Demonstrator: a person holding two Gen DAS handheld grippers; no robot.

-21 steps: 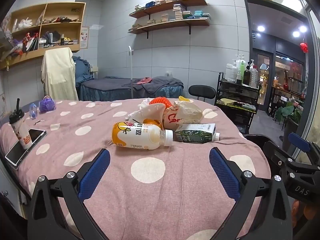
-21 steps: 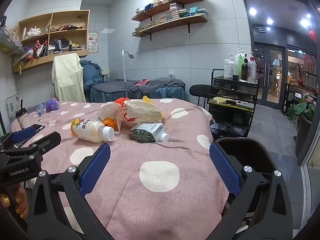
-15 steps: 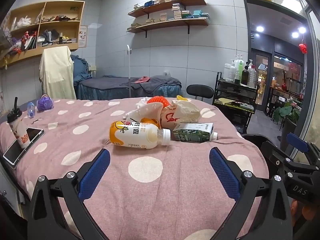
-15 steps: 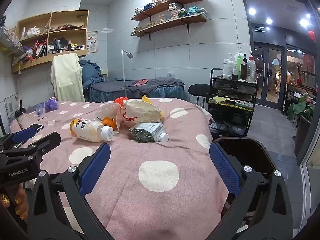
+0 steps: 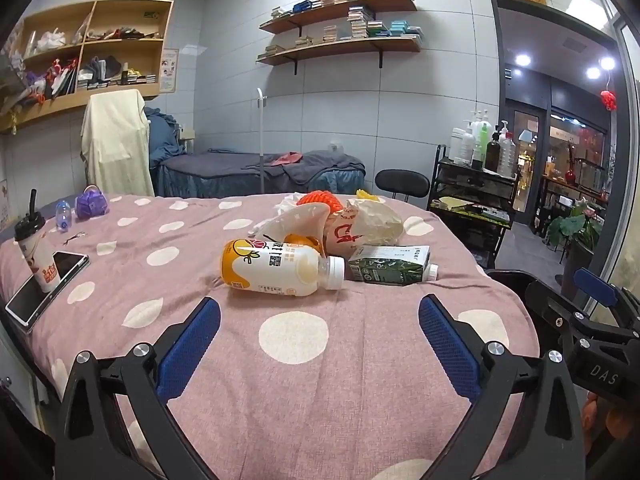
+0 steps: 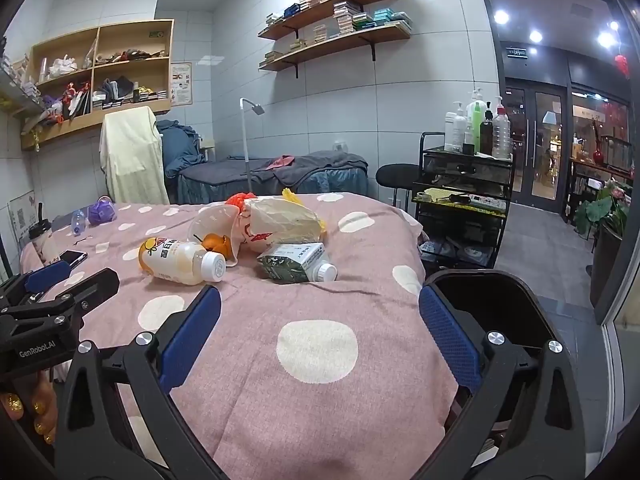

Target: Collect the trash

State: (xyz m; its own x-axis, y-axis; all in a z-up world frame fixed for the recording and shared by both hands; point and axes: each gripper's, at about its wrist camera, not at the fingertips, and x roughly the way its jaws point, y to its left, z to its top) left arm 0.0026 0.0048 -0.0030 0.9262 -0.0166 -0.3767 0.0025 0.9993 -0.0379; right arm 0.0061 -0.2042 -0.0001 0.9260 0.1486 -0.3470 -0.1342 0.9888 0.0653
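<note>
Grippers first: my left gripper [image 5: 319, 322] has both blue pads spread wide with nothing between them, hovering over the pink polka-dot bedspread [image 5: 292, 380]. My right gripper [image 6: 320, 316] is the same, jaws fully apart and empty, over the near right edge of the bed. Each shows in the other's view: the right one at the right edge of the left view, the left one at the left edge of the right view.

Black bin [image 6: 492, 300] sits just past the bed's right edge, behind my right pad; I can't see inside it.

Trash pile is mid-bed, ahead of both grippers and well apart from them. Nearest piece is a plastic drink bottle [image 5: 280, 267] lying on its side, orange and white label, white cap pointing right. Just beside the cap lies a green carton [image 5: 390, 270], also on its side, cap to the right. Behind the bottle I see an orange [image 5: 301, 241] tucked against a pale plastic bag [image 5: 304, 218]. A crumpled paper bag with red print [image 5: 362, 228] touches the carton from behind, with something red and something yellow poking out behind it.

Left side of the bed: phone [image 5: 46, 286] with a lidded cup [image 5: 38, 258] standing on it, then a small water bottle [image 5: 63, 216] and a purple pouch [image 5: 91, 204] farther back.

Beyond the bed I see a second bed, a black stool, and a black cart loaded with bottles.
</note>
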